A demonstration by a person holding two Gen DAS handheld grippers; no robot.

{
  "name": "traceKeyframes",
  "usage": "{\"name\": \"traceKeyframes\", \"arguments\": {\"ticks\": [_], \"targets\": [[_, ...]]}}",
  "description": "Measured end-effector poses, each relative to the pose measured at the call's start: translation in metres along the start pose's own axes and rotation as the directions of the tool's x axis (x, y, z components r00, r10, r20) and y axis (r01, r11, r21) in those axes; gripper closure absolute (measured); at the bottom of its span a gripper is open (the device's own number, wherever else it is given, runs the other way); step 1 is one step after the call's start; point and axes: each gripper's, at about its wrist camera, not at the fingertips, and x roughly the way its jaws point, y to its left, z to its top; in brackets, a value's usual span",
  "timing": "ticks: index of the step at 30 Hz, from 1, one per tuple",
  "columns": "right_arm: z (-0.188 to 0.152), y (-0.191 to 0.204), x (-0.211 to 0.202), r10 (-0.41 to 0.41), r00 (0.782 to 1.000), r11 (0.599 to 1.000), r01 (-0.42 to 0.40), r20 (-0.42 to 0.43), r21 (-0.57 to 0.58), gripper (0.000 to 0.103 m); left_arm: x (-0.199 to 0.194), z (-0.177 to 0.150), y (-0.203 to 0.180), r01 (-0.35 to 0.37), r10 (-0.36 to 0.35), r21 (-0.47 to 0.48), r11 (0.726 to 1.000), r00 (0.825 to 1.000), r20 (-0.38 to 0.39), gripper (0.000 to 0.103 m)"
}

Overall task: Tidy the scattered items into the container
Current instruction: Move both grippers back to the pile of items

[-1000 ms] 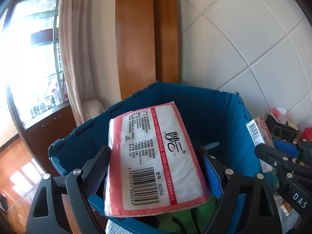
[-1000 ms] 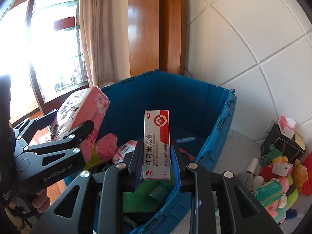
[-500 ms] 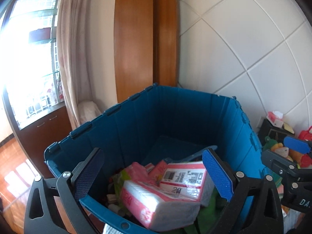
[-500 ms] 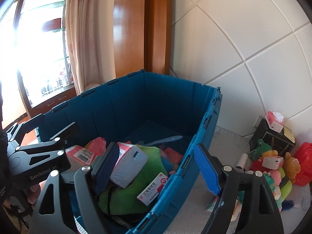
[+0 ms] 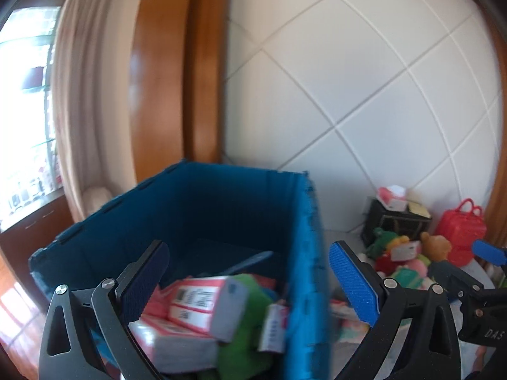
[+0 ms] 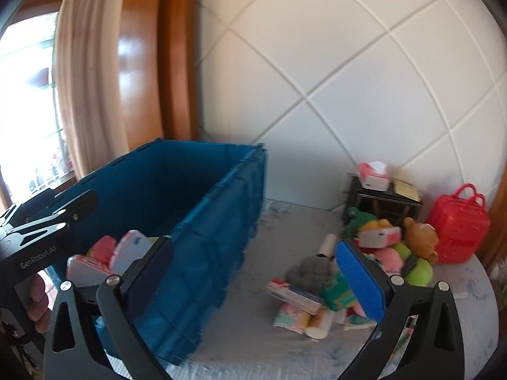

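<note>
**Both grippers empty, jaws wide, by the blue crate**

Left gripper [image 5: 250, 281]: jaws spread wide, nothing between the pads, hanging over the near right part of the blue crate [image 5: 221, 196], its right pad out past the crate's right wall. Right gripper [image 6: 253, 275]: jaws just opened to full spread, likewise empty, straddling the crate's right wall [image 6: 218, 221], with its right pad over the grey surface [image 6: 285, 218] on which crate and clutter stand.

Inside the crate, heaped toward the near end: pink-and-white tissue packs [image 5: 193, 297], a green soft item [image 5: 250, 332] and a small red-and-white medicine box [image 5: 274, 323] leaning against the inside of the right wall. Far end of the crate bare down to its floor.

Still loose on the grey surface, to the right of the crate: a pile of plush toys [image 6: 396, 247], a grey fuzzy lump [image 6: 310, 269], a green packet [image 6: 336, 294], flat boxes and sachets [image 6: 294, 297] nearest the crate, a small white roll [image 6: 326, 245]. At the far right edge against the tiled wall [image 6: 348, 79]: a red case with handles [image 6: 456, 221] and a black box [image 6: 380, 202] carrying a tissue box [image 6: 374, 174].

Part of a hand [image 6: 38, 297] visible at the left of the right wrist view, wrapped round the left gripper's handle. Left wrist view blurred.
</note>
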Motion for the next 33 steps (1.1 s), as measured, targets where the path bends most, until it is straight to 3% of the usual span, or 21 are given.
{"name": "traceKeyframes", "arguments": {"ticks": [7, 11, 15, 19, 22, 27, 33], "targets": [[-0.023, -0.094, -0.026, -0.128, 0.992, 0.987, 0.129, -0.012, 0.092, 0.0, 0.006, -0.008, -0.089, 0.151, -0.148, 0.047, 0.987, 0.987, -0.056, 0.001], [-0.043, -0.15, -0.034, -0.216, 0.976, 0.966, 0.218, -0.028, 0.138, 0.0, 0.034, -0.026, -0.137, 0.247, -0.233, 0.044, 0.968, 0.951, -0.206, 0.001], [-0.069, -0.205, -0.028, -0.267, 0.958, 0.943, 0.281, -0.101, 0.178, 0.0, 0.063, -0.057, -0.181, 0.236, -0.201, 0.081, 0.968, 0.93, -0.307, 0.001], [-0.103, -0.25, -0.007, -0.24, 0.948, 0.937, 0.283, -0.209, 0.206, 0.0, 0.1, -0.099, -0.208, 0.187, -0.125, 0.115, 0.976, 0.904, -0.408, 0.002], [-0.131, -0.275, 0.022, -0.221, 0.926, 0.929, 0.295, -0.305, 0.222, 0.0, 0.12, -0.132, -0.221, 0.18, -0.093, 0.154, 0.972, 0.887, -0.453, 0.005], [-0.178, -0.293, 0.058, -0.172, 0.884, 0.922, 0.299, -0.434, 0.244, 0.0, 0.149, -0.174, -0.241, 0.222, -0.108, 0.174, 0.959, 0.86, -0.498, 0.008], [-0.218, -0.296, 0.103, -0.134, 0.835, 0.901, 0.327, -0.534, 0.286, 0.0, 0.19, -0.215, -0.264, 0.279, -0.112, 0.217, 0.936, 0.816, -0.567, 0.01]]}}
